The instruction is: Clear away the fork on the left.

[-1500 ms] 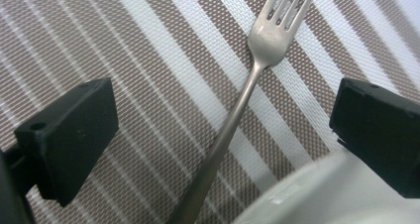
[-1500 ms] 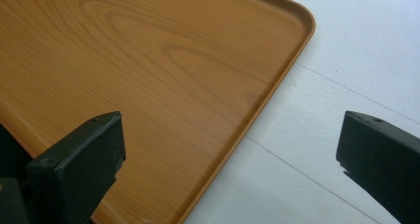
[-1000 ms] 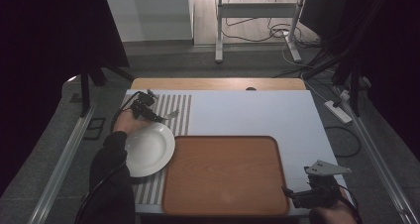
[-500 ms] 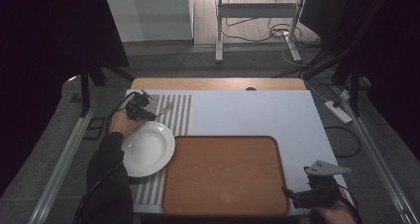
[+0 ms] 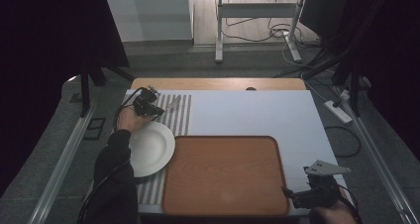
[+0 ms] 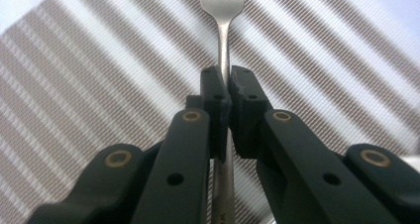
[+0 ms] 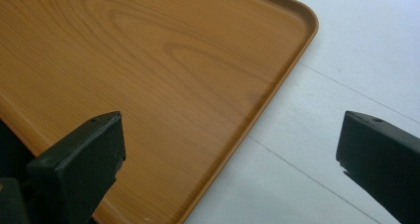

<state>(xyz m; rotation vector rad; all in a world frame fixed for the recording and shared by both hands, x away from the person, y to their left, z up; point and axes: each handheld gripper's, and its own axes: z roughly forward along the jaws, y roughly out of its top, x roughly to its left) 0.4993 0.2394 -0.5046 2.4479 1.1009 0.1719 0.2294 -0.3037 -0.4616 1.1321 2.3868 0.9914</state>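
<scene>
A silver fork (image 6: 225, 16) lies along the jaws of my left gripper (image 6: 228, 78), whose pads are shut on its handle above the striped placemat (image 6: 99, 85). From above, the left gripper (image 5: 150, 105) is at the back left of the table with the fork (image 5: 172, 103) pointing right, just behind the white plate (image 5: 151, 147). My right gripper (image 7: 230, 149) stands open with nothing between its fingers, over the near right corner of the wooden tray (image 7: 148, 60). In the high view, the right gripper (image 5: 293, 196) is at the tray's (image 5: 225, 174) front right corner.
The tray occupies the middle front of the white table (image 5: 257, 112). The plate rests on the striped placemat (image 5: 179, 116) at the left. A wooden strip (image 5: 218, 84) borders the far edge. Cables and a power strip (image 5: 338, 111) lie on the floor to the right.
My left hand has shifted slightly and come up a little, with the fork in its jaws. The right gripper has stayed where it was.
</scene>
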